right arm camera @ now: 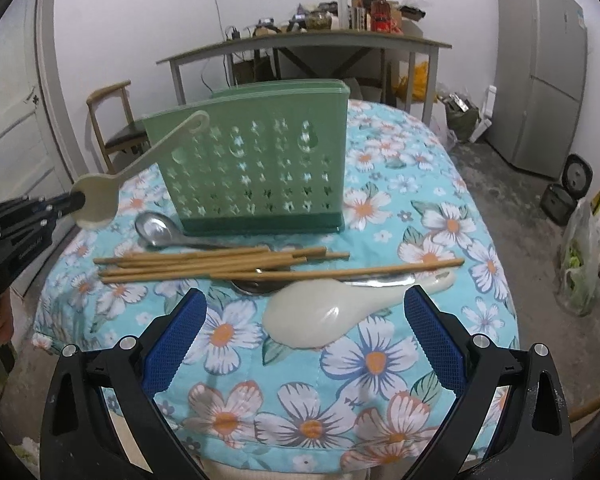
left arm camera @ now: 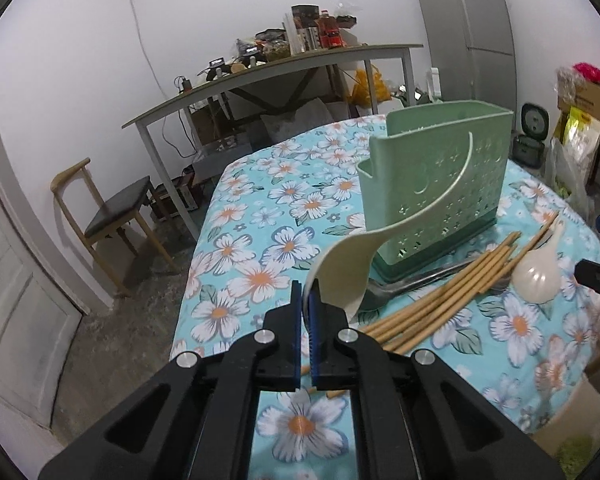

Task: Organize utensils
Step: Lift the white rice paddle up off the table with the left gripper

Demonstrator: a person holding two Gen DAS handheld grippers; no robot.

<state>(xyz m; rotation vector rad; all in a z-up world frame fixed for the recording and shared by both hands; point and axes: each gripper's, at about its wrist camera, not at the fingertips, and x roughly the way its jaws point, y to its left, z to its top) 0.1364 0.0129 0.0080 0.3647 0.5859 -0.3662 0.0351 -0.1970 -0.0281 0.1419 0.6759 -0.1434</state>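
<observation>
Left hand-held gripper [left arm camera: 308, 300] pinches the cream rice paddle [left arm camera: 342, 276] by its broad blade (light, stiff, rather slick plastic), while the right hand-held gripper [right arm camera: 306, 320] stands spread.

Your left gripper [left arm camera: 309, 292] is clamped tight, pads nearly meeting, pinching a thin edge between the fingertips (tilted downward). Your right gripper [right arm camera: 306, 308] hangs with its jaws spread wide, nothing touching either blue pad [right arm camera: 176, 332].
</observation>
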